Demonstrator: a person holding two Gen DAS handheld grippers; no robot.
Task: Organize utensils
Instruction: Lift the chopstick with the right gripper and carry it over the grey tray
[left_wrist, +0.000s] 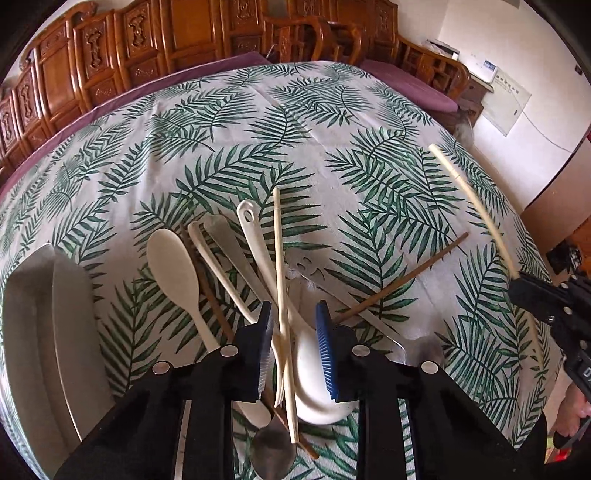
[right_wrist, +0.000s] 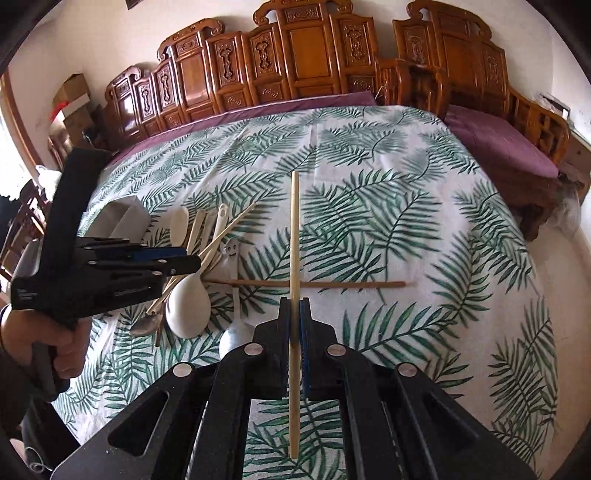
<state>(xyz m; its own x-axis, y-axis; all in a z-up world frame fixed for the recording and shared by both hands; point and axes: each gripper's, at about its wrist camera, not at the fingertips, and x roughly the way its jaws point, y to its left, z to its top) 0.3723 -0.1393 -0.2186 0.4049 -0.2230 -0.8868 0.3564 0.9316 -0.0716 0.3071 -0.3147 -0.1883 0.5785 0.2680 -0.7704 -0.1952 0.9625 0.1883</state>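
Observation:
A heap of utensils lies on the leaf-print tablecloth (left_wrist: 332, 110): a cream chopstick (left_wrist: 280, 258), white spoons (left_wrist: 170, 258), a large white ladle (left_wrist: 314, 376), a metal spoon (left_wrist: 273, 454) and a brown chopstick (left_wrist: 406, 277). My left gripper (left_wrist: 293, 317) is open, its jaws on either side of the cream chopstick and ladle handle. My right gripper (right_wrist: 294, 314) is shut on another cream chopstick (right_wrist: 294, 229), held above the table; it shows in the left wrist view (left_wrist: 480, 206). The brown chopstick (right_wrist: 332, 284) lies crosswise under it.
A grey open tray (left_wrist: 44, 332) stands at the left of the heap, also seen in the right wrist view (right_wrist: 122, 219). Carved wooden benches (right_wrist: 295, 55) with purple cushions ring the table's far and right sides.

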